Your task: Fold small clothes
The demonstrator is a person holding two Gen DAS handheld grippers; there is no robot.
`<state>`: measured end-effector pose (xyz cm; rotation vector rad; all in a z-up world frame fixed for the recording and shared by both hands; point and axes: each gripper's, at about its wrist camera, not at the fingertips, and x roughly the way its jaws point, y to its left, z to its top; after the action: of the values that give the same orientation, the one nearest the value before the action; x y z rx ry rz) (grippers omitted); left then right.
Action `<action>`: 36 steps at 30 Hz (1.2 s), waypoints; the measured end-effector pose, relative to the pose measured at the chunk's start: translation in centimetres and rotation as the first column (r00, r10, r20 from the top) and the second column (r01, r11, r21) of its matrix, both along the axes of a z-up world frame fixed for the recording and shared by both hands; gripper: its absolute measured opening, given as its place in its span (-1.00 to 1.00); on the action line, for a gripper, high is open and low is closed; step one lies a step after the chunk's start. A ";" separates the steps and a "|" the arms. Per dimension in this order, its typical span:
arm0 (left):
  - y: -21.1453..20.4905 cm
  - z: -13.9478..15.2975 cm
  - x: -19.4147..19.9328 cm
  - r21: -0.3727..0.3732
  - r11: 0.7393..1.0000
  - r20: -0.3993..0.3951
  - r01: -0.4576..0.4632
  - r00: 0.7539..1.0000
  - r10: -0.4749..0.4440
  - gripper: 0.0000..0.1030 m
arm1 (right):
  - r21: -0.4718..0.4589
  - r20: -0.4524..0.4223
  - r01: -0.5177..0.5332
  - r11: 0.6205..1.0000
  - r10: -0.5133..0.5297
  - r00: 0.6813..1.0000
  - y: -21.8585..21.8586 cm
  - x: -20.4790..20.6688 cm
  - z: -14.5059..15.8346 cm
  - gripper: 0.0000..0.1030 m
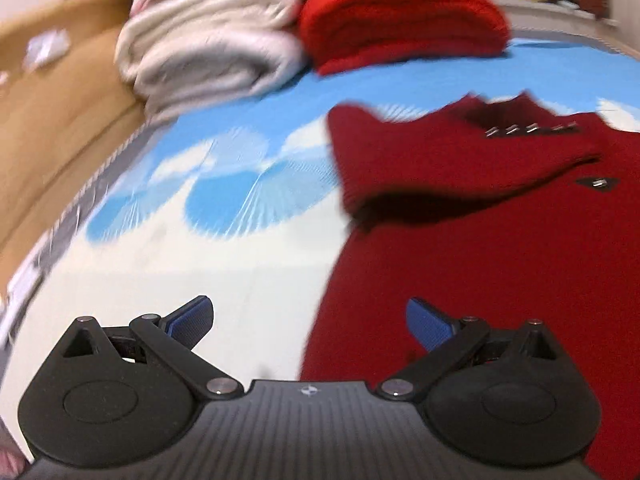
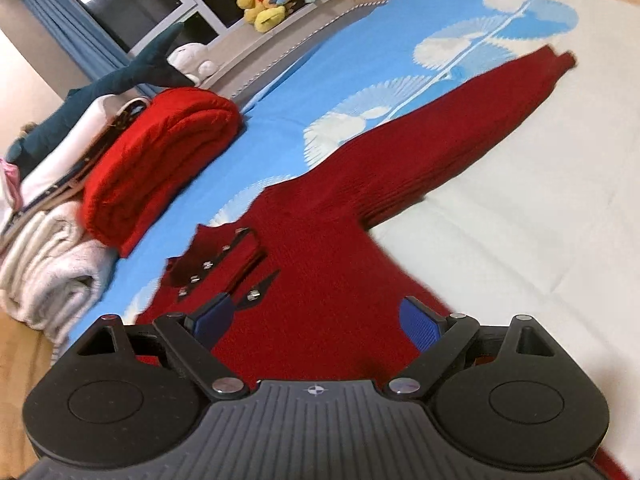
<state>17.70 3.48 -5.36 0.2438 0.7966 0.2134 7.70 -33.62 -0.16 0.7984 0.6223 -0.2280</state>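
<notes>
A dark red knit sweater [image 1: 500, 280] lies flat on the bed, its collar with metal snaps [image 1: 528, 128] at the far end. One sleeve [image 1: 420, 172] is folded across the chest. My left gripper [image 1: 308, 308] hovers open over the sweater's left edge, with nothing between its blue pads [image 1: 196, 320]. In the right wrist view the sweater [image 2: 320, 248] fills the middle and its other sleeve [image 2: 460, 120] stretches out straight to the upper right. My right gripper [image 2: 316, 304] stands open above the sweater's body, holding nothing.
A folded bright red knit [image 2: 160, 160] and a folded cream blanket [image 2: 52, 272] are stacked at the far side of the blue-and-white bedsheet [image 1: 240, 240]. A yellow plush toy [image 2: 268, 0] and a teal plush [image 2: 120, 80] sit behind. Brown floor [image 1: 60, 120] borders the bed's left edge.
</notes>
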 end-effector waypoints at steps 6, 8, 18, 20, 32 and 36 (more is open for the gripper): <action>3.7 -0.9 3.8 -0.086 0.993 -0.064 -0.077 0.995 0.071 0.99 | 0.120 -0.058 -0.081 0.989 0.088 0.994 1.3 5.0 -2.3 0.76; 5.3 -0.5 4.0 -0.152 0.984 -0.094 -0.097 0.992 0.083 0.99 | 0.176 -0.091 -0.083 0.981 0.100 0.991 2.1 8.5 -3.3 0.76; 8.8 0.2 2.2 -0.260 0.946 -0.170 -0.195 0.973 0.153 0.99 | -0.037 -0.215 0.008 0.999 -0.015 0.976 8.0 25.7 -7.0 0.81; 9.0 0.0 2.5 -0.269 0.938 -0.176 -0.219 0.969 0.175 0.99 | -0.119 -0.192 0.030 0.992 -0.052 0.980 8.8 26.4 -7.3 0.88; 8.3 0.1 2.5 -0.337 0.915 -0.182 -0.222 0.969 0.168 0.99 | -0.260 0.066 0.039 0.965 -0.023 0.998 7.2 21.8 1.9 -0.82; 8.1 -0.1 2.5 -0.342 0.910 -0.191 -0.234 0.965 0.177 0.99 | -0.256 -0.135 0.049 0.965 -0.086 0.987 3.6 22.0 -1.8 -0.78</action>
<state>20.20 11.57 -5.45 -0.1773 1.0026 0.2440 29.75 -30.01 -1.99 0.5608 0.6874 -0.4225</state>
